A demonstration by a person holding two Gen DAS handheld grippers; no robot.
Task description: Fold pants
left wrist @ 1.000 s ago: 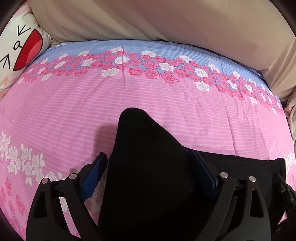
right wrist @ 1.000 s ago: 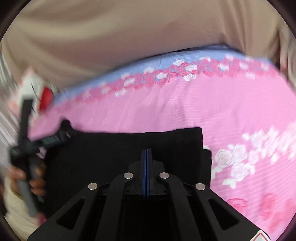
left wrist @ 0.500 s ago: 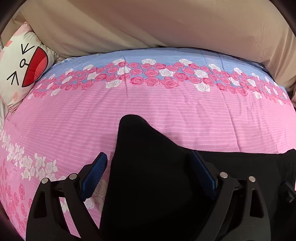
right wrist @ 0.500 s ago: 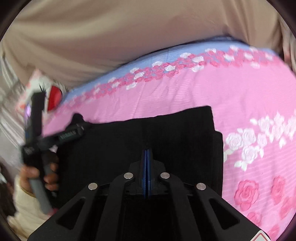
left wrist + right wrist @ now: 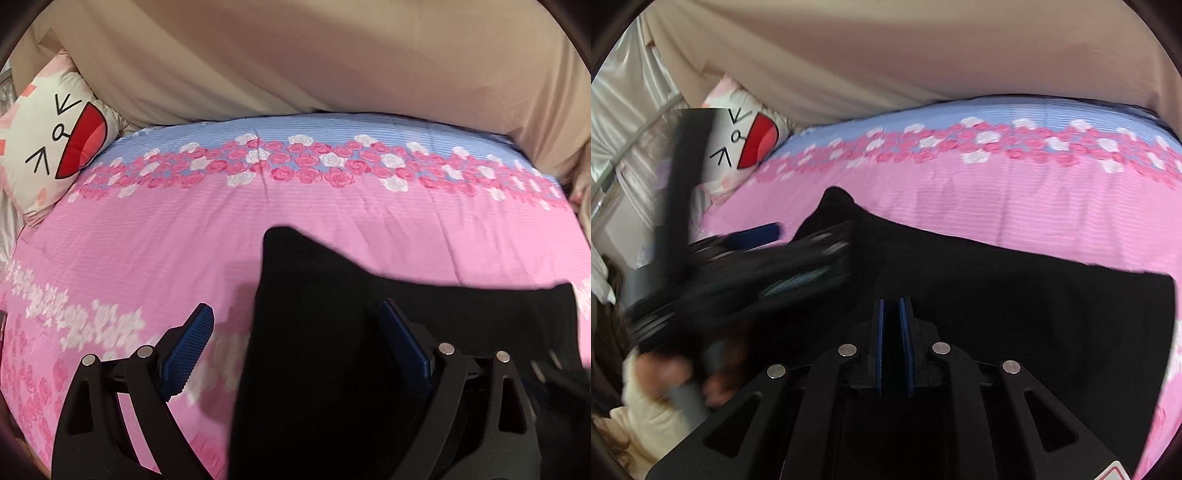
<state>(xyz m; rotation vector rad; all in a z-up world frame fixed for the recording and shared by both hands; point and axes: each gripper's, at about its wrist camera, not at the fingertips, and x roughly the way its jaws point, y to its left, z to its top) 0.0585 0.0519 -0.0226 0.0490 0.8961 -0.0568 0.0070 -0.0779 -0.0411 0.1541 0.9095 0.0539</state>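
The black pants (image 5: 424, 332) lie folded on the pink rose-print bedspread (image 5: 184, 240). One corner (image 5: 284, 251) of them stands up in a peak. My left gripper (image 5: 297, 341) is open wide around that peak. The cloth rests against its right finger (image 5: 402, 339), and the left finger (image 5: 192, 339) is clear of it over the bedspread. In the right wrist view the pants (image 5: 1034, 295) spread out ahead, with the left gripper (image 5: 768, 236) blurred at their left end. My right gripper (image 5: 890, 325) hovers over the pants, its jaws opening to a narrow gap. Nothing shows gripped between them.
A white cartoon-face pillow (image 5: 55, 147) sits at the bed's far left corner. Beige fabric (image 5: 332, 55) hangs along the far side of the bed. A person's hand and cream sleeve (image 5: 657, 398) hold the left gripper's handle. Silvery curtains (image 5: 624, 110) hang at the far left.
The right gripper's pads, pressed together before, have parted slightly. The right wrist view has swung so the left gripper looms closer and blurred. The left wrist view has drawn back and shows more pillow.
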